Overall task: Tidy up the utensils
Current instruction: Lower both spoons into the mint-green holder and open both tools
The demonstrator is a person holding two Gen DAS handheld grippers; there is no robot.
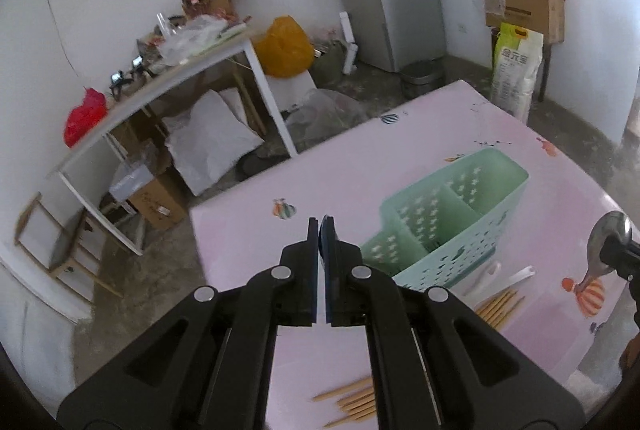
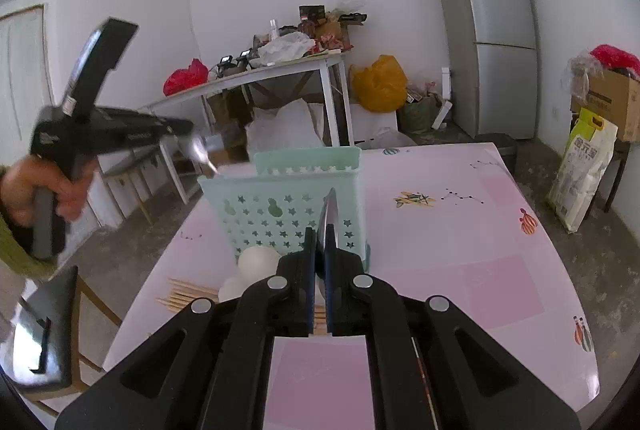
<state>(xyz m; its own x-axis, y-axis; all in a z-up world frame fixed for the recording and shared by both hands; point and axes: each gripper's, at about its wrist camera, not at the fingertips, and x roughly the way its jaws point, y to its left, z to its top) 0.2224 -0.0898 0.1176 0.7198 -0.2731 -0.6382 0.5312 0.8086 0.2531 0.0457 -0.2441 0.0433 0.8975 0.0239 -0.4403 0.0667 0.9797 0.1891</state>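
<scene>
Black right tongs (image 2: 319, 230) pinch a steel spoon (image 2: 330, 216) just before the mint-green perforated plastic caddy (image 2: 280, 206) on the pink bench (image 2: 460, 250). Left tongs (image 1: 321, 220) are clamped together; the right view shows a metal spoon (image 2: 198, 150) in them. Bamboo chopsticks (image 1: 500, 304) lie beside the caddy.

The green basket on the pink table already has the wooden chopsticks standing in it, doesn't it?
Not quite. The green basket does stand on the pink table, but the wooden chopsticks are not in it. They lie flat on the table beside it. The left wrist view looks down into the basket, and the compartments it shows look empty.
</scene>
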